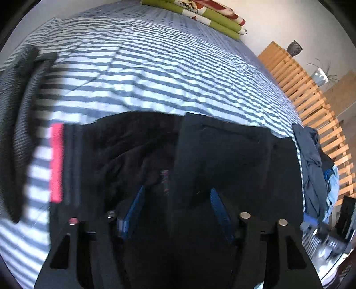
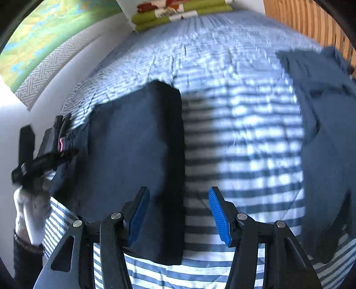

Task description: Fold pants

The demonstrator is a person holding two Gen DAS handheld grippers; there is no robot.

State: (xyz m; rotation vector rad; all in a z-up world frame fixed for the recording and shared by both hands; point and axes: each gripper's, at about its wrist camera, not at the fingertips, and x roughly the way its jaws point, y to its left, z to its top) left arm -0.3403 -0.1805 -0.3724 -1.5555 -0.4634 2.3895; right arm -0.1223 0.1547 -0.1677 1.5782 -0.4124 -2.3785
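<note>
So the dark pants [image 2: 138, 160] lie folded on the striped bedspread [image 2: 244, 137], long axis running away toward the pillows [image 2: 178, 15]. Right gripper [image 2: 179, 213] hangs open above them. Left gripper [image 1: 176, 206] has pants fabric between its jaws; can't tell if it's pinching. Only the left view shows the pink waistband [image 1: 56, 162].

The bed cover [image 2: 233, 137] is striped in blue-grey and white. The pants [image 2: 138, 155] are black to very dark navy, with a bright pink strip [image 1: 56, 162] at one edge. Another garment [image 2: 322, 137] is slate blue, and a light blue cloth [image 1: 332, 189] lies in the clothes heap. The folded bedding [image 1: 213, 20] is lime green and white with red motifs. The slatted headboard [image 1: 311, 100] is honey-coloured wood. Each tool has black arms and ribbed blue pads [image 2: 219, 215].
</note>
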